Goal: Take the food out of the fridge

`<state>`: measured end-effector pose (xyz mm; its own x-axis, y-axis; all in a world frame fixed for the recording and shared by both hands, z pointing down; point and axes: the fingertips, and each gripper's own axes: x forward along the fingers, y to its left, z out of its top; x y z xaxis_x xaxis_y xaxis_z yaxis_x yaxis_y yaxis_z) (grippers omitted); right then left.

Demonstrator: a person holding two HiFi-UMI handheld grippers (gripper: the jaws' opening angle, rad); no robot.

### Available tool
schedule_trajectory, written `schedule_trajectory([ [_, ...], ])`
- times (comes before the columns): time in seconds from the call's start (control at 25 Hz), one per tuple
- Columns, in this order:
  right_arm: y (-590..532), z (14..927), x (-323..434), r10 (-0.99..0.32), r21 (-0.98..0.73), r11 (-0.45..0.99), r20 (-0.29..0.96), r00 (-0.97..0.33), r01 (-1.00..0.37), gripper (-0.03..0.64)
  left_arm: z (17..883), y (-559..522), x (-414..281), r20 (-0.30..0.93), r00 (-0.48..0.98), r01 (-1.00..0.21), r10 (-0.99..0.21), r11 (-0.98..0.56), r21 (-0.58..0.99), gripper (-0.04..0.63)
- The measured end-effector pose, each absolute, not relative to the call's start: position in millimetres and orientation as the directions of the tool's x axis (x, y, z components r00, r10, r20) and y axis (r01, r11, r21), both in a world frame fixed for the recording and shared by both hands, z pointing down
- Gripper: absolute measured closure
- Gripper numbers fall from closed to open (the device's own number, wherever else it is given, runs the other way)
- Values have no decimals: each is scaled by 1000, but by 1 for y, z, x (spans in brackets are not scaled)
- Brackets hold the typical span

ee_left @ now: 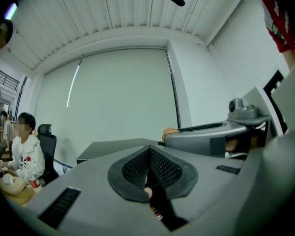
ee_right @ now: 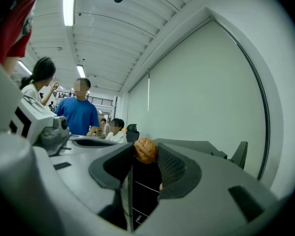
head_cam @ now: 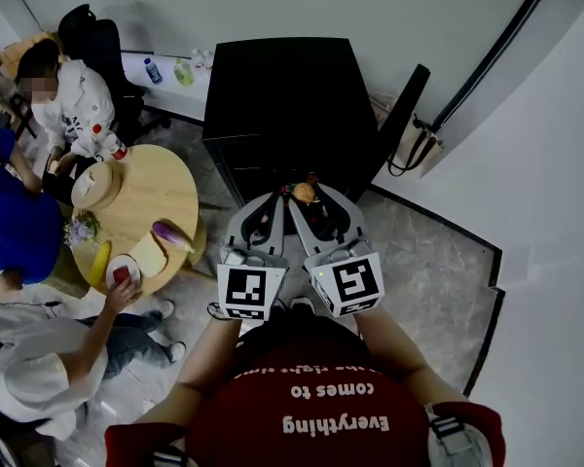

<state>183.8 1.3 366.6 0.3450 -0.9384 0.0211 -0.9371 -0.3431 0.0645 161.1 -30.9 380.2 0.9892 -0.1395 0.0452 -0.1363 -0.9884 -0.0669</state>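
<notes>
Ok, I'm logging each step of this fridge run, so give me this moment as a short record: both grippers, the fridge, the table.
left gripper: jaws together, nothing held
right gripper: closed on a round brown bun-like food at its tips
fridge: small black fridge, black door swung open
table: round wooden table left of the fridge
on the table: yellow banana, purple eggplant, pale bread slice, round bamboo steamer
</notes>
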Motion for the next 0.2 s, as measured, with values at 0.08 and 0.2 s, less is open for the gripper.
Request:
schedule_trajectory([
  [0.08,1,367,183,-938,64,-343,24,345,-937,459,379,-31,161,39,990,-133,-135,-989,-65,594],
  [0.2,0,367,182,-939,67,-341,26,344,-938,459,377,-32,161,31,991,-128,-130,-990,-60,594],
])
